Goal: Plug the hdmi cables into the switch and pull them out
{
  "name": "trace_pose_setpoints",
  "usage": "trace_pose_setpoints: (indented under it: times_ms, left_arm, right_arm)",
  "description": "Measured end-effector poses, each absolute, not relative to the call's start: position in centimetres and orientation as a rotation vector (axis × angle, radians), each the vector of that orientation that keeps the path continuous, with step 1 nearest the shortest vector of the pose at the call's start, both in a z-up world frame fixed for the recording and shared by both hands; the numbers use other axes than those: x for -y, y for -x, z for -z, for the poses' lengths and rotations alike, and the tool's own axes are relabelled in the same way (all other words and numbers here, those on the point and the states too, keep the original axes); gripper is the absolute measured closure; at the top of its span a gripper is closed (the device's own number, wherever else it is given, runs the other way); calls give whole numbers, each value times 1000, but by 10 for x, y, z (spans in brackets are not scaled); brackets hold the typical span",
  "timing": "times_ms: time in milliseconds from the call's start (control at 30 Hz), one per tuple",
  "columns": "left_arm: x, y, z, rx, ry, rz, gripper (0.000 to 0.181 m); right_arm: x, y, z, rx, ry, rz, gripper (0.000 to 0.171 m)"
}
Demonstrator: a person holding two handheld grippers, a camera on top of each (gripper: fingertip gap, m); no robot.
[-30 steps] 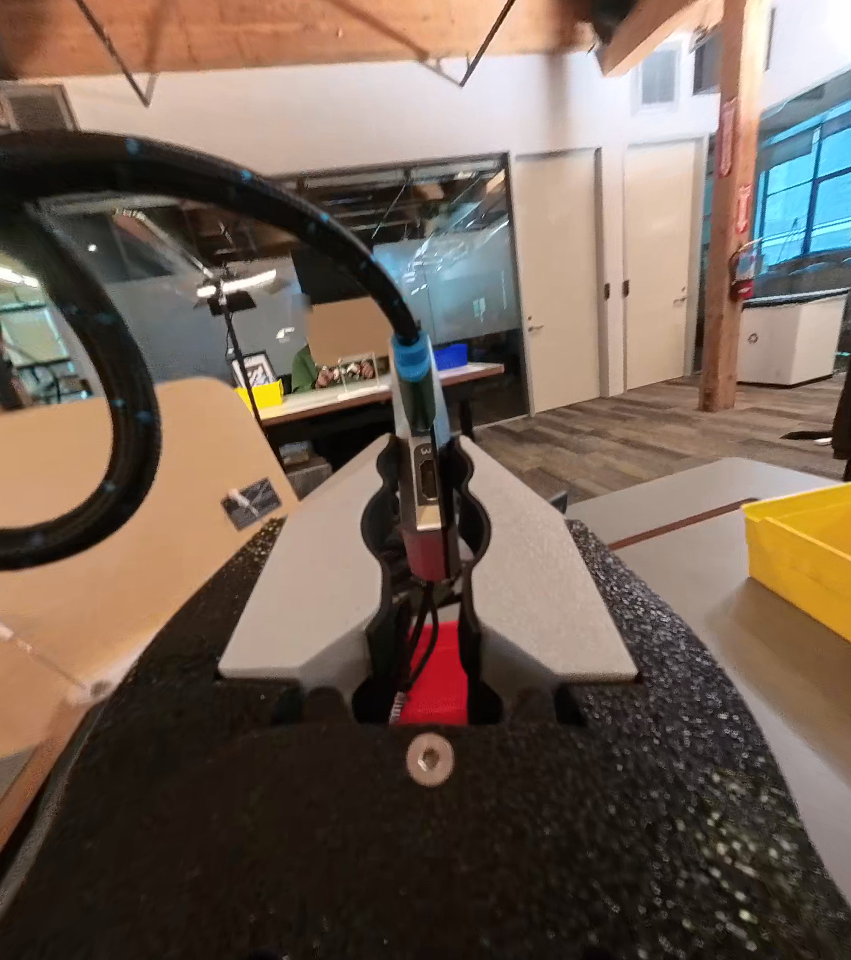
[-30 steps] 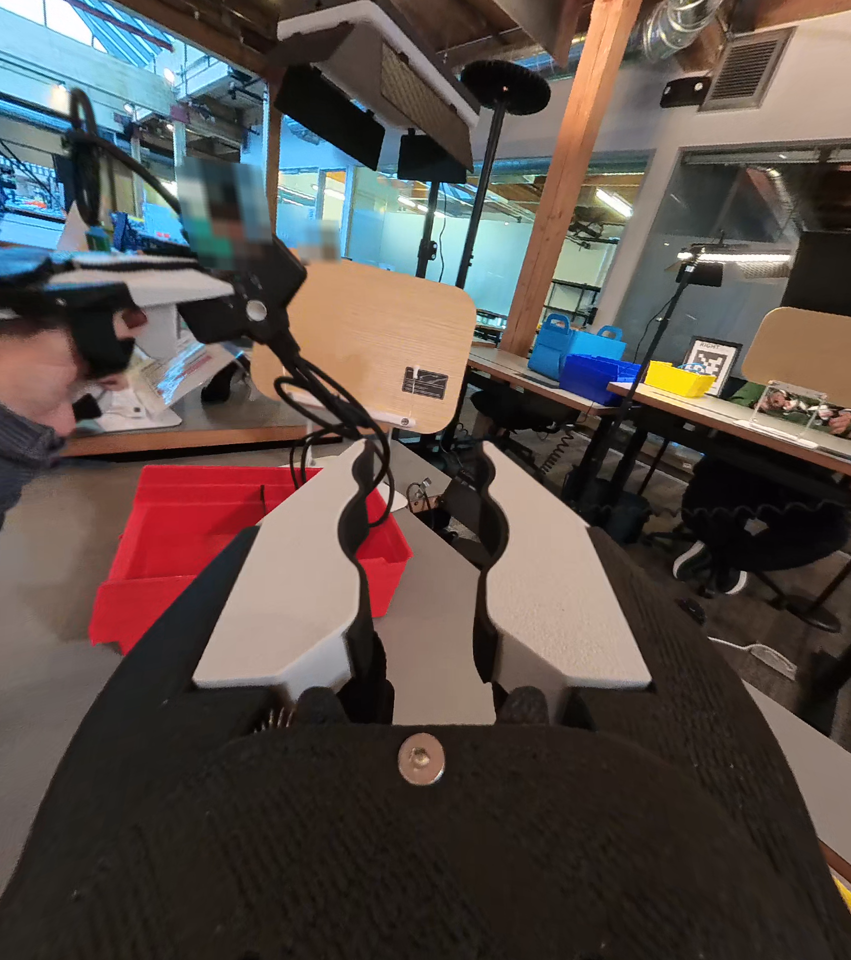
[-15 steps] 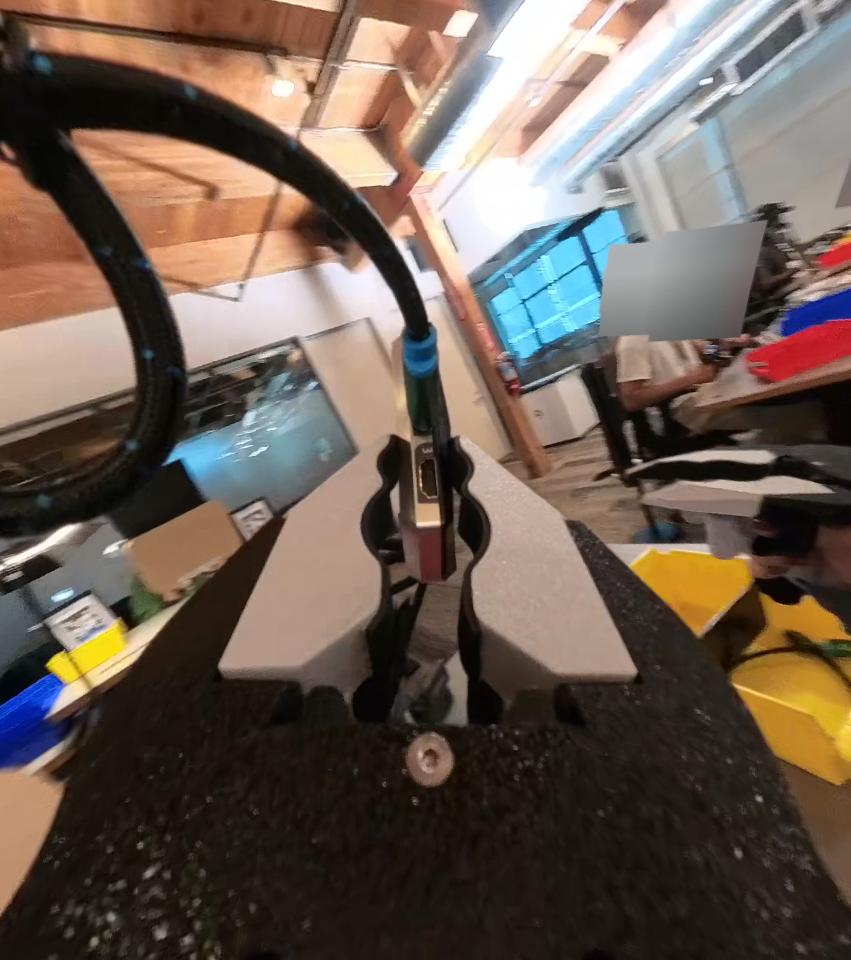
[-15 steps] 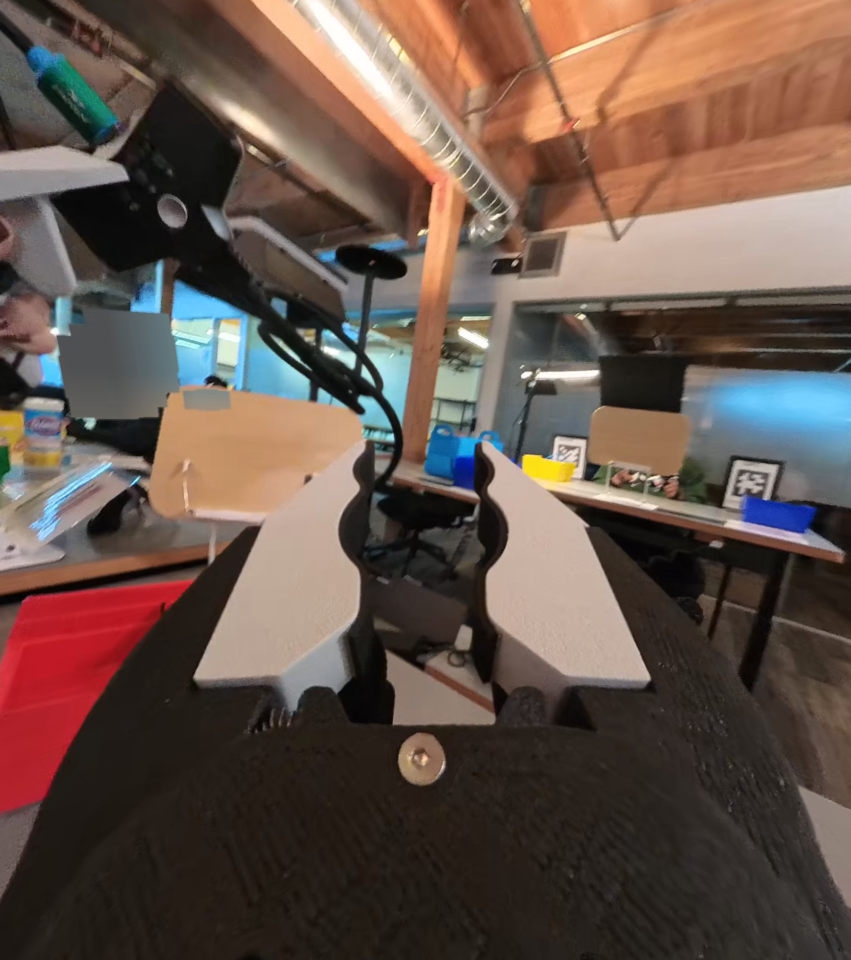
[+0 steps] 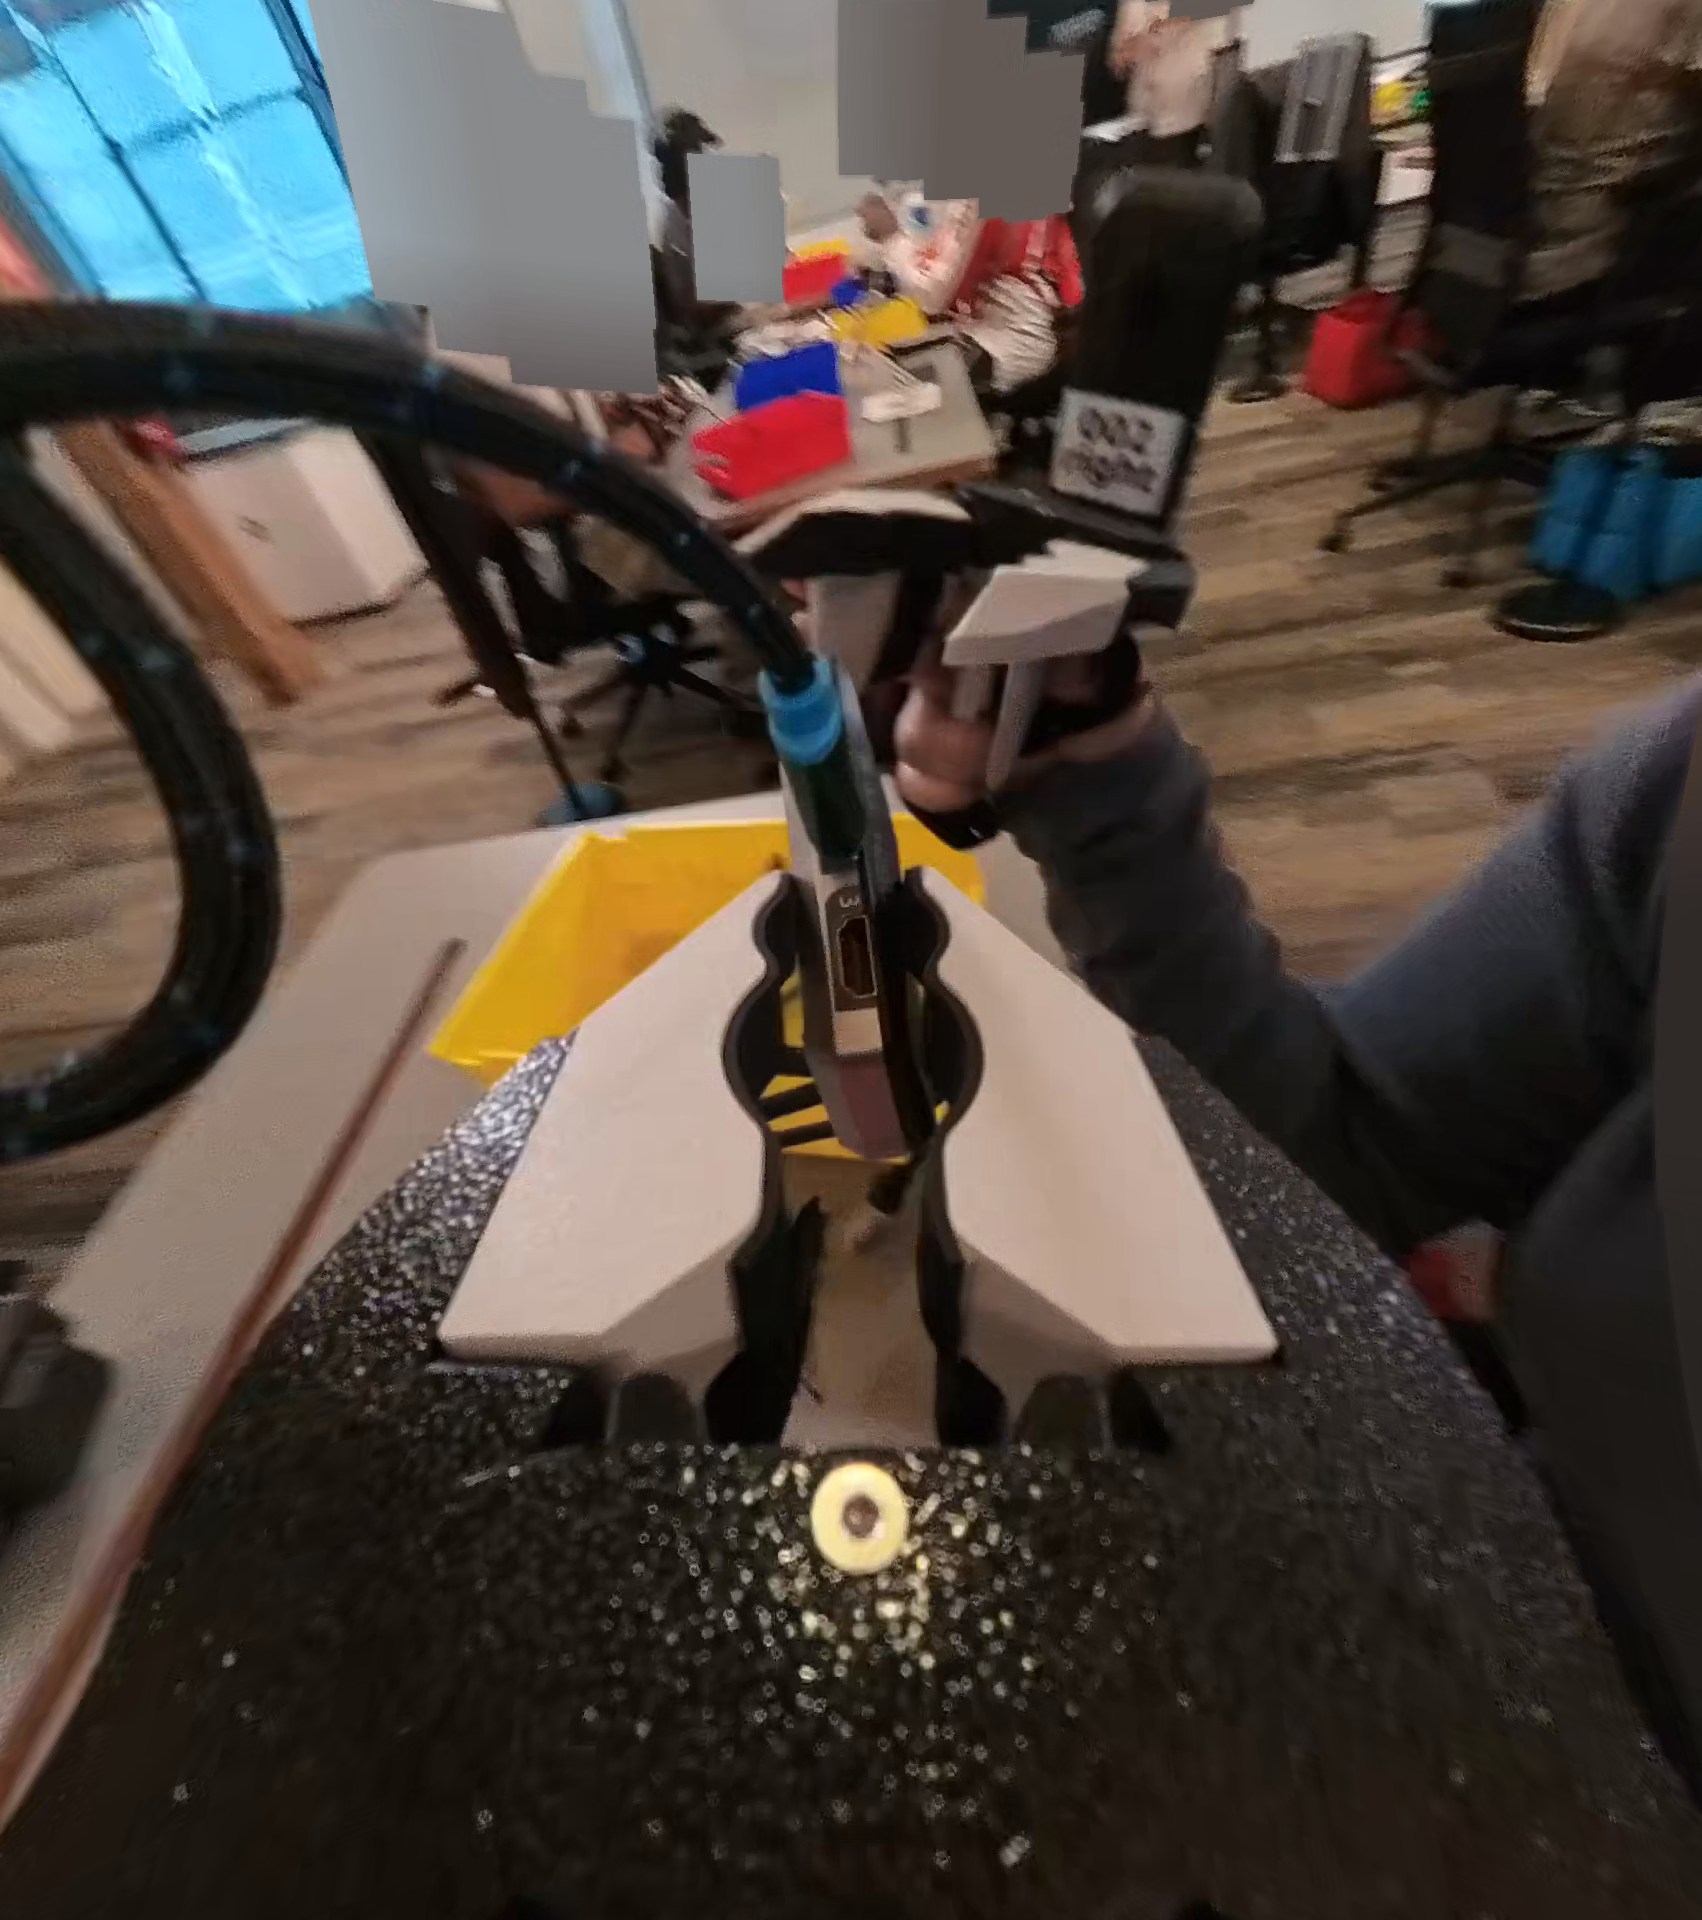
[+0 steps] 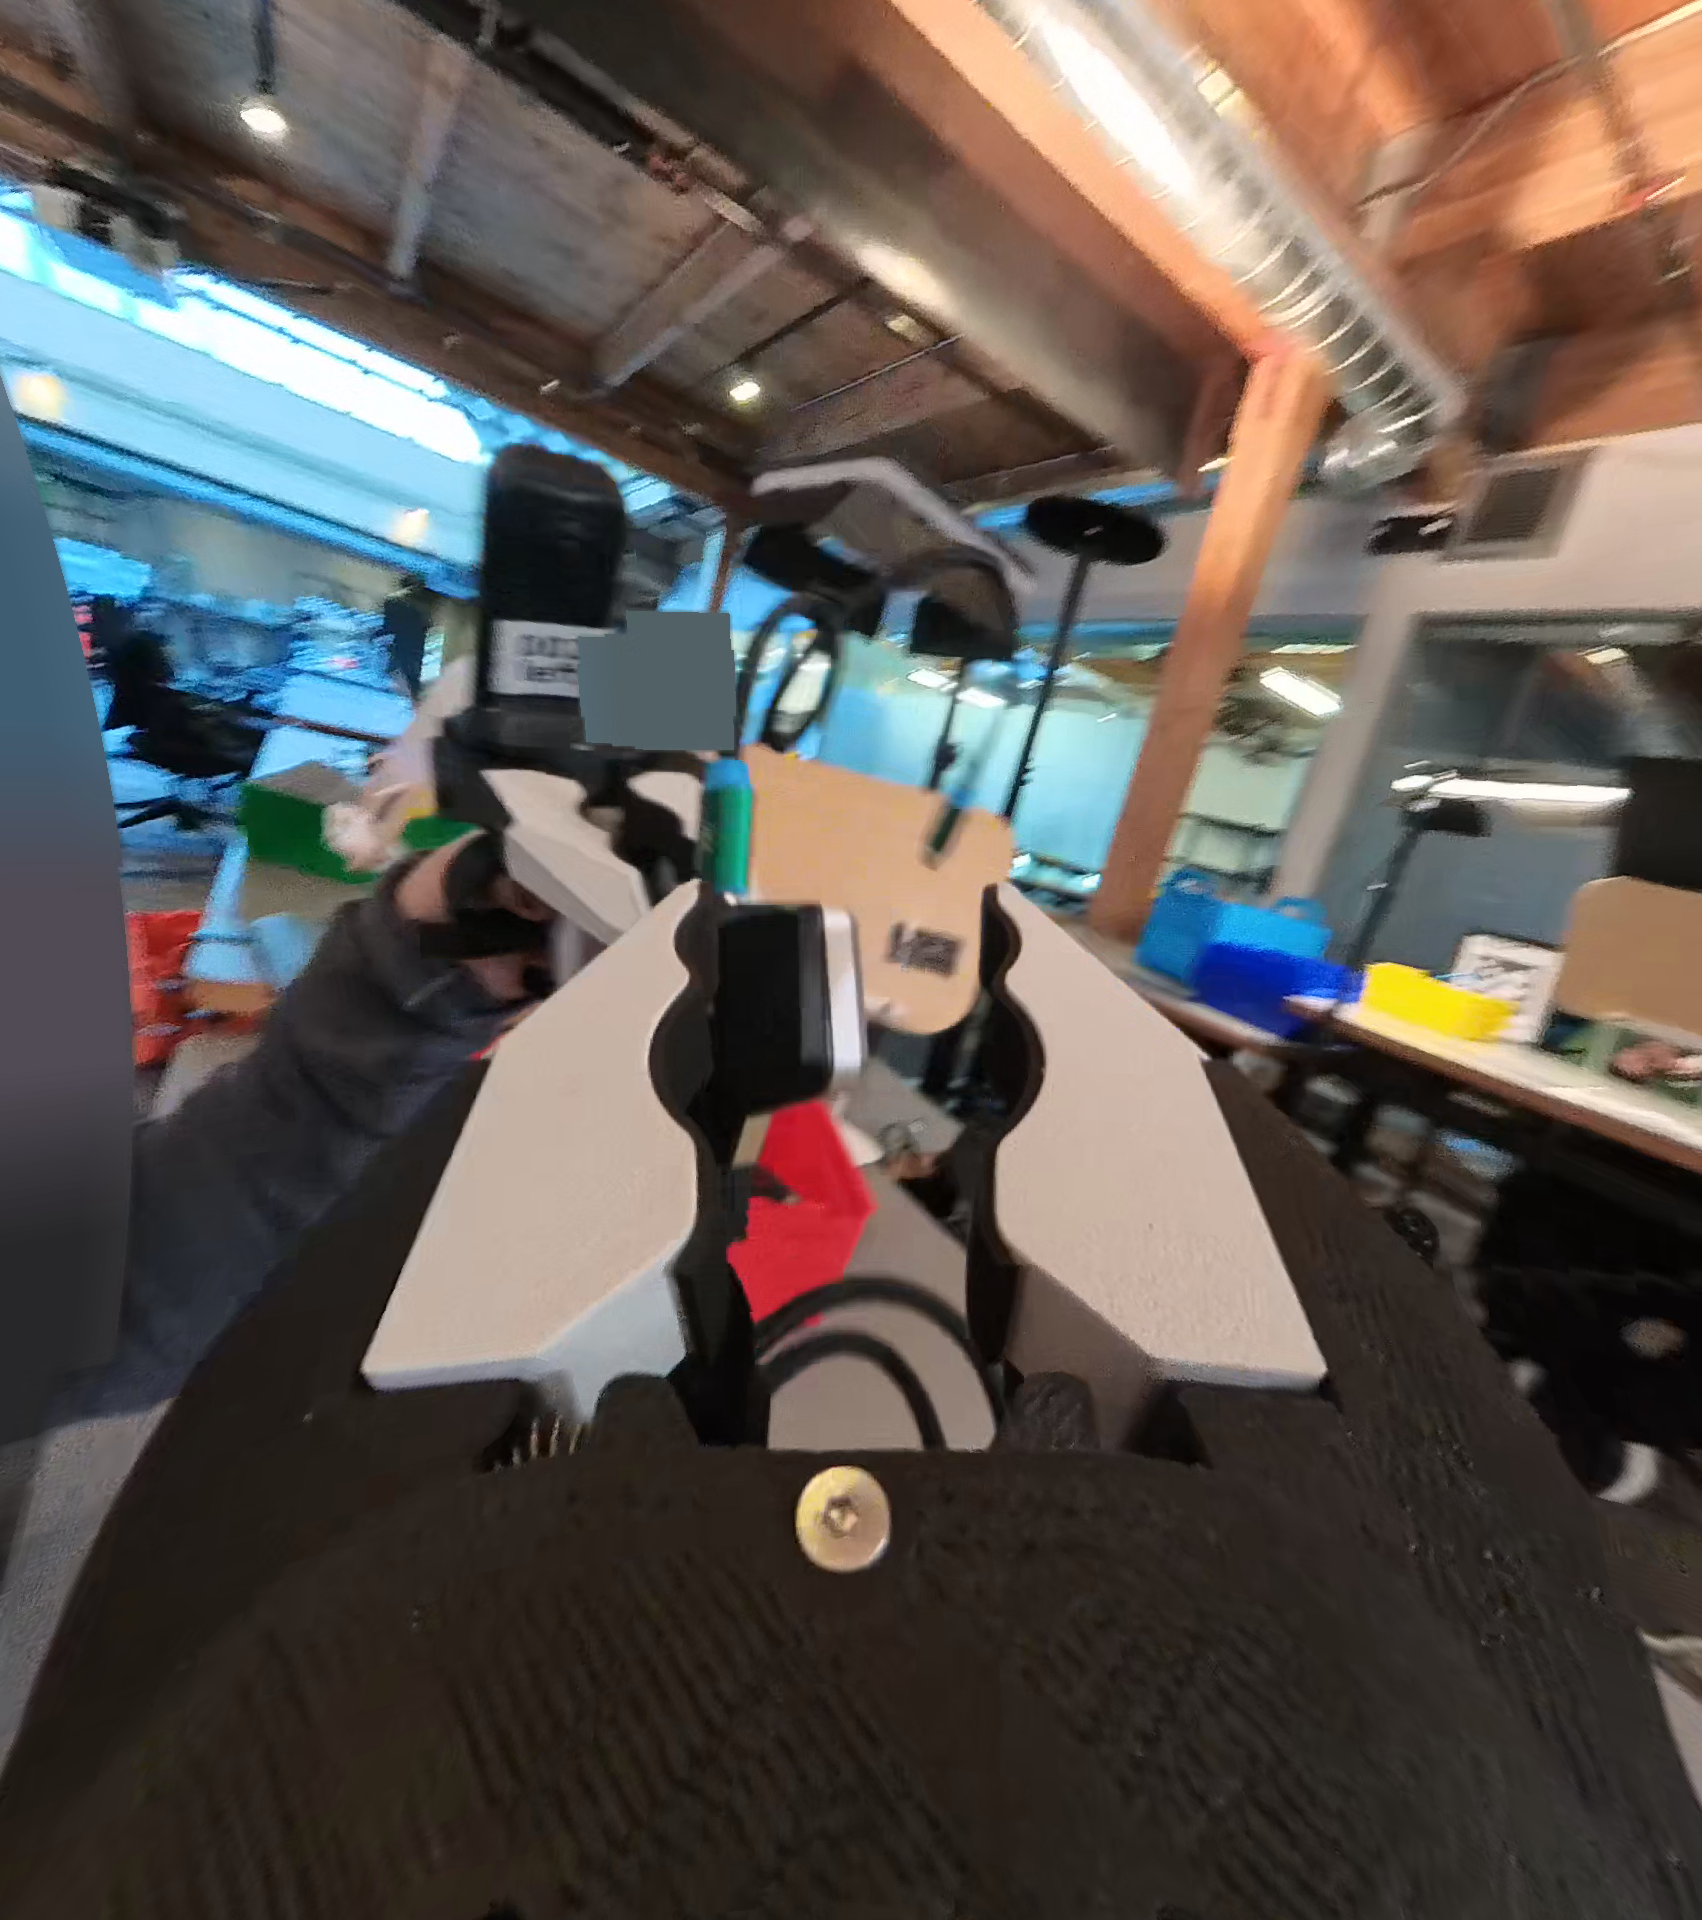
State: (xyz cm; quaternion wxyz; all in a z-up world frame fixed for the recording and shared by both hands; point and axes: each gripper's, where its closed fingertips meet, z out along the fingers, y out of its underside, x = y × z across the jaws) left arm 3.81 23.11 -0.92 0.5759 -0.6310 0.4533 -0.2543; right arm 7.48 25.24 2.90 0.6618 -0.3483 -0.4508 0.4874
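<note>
One cable: a black braided cable (image 5: 203,831) loops in from the left, and its blue-collared plug (image 5: 800,712) sits in the top end of the switch (image 5: 852,997), so one plug-in looks done.
Left hand-held gripper: the left hand-held gripper (image 5: 847,904) is clenched on the switch and holds it upright in the air, above the far edge of the desk (image 5: 307,1091).
Free port: a side socket (image 5: 857,956) on the switch faces the camera with nothing in it.
Right hand-held gripper: the right hand-held gripper (image 6: 842,914) is released, jaws wide, with the switch framed between them; whether a finger touches it I cannot tell.
Left to do: judging by this, any further plug has yet to go in, and the plugged cable is not yet pulled out.
Around: a yellow bin (image 5: 598,935) stands at the far desk edge behind the switch; a red bin (image 6: 805,1205) and loose black cable (image 6: 857,1340) lie below it in the right wrist view.
In the way: the stiff cable loop may tug the switch askew; both views are blurred.
</note>
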Motion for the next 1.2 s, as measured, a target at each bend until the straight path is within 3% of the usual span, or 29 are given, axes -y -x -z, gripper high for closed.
trace_pose_setpoints:
  times_ms: [133,333,500,633,800,867,933,967,1100,1200]
  left_arm:
    - [-221,-43,50,-1211,1546,710,163]
    - [-219,-31,93,-1419,1699,487,163]
    - [-221,-17,106,-1508,1801,341,163]
    - [-220,-15,110,-1548,1804,284,163]
    - [-230,-11,109,-1421,1773,324,162]
    - [-240,-4,102,-1307,1727,324,147]
    - [-263,17,99,-1146,1724,202,102]
    - [-274,27,101,-1104,1708,129,92]
    - [-285,18,112,-1100,1654,350,88]
    - [-284,12,96,-1057,1523,579,108]
  right_arm:
    - [-238,-59,-3,1219,822,-1178,121]
    - [-213,-38,31,1489,858,-1296,128]
    - [-212,-14,58,1635,963,-1242,138]
    - [-207,-4,72,1726,970,-1238,161]
    - [-217,2,73,1726,936,-1238,162]
    - [-230,7,66,1651,940,-1239,162]
    - [-244,12,57,1559,948,-1241,162]
    - [-251,14,54,1521,950,-1238,162]
    - [-265,22,46,1433,928,-1233,162]
    - [-260,28,45,1438,892,-1267,162]
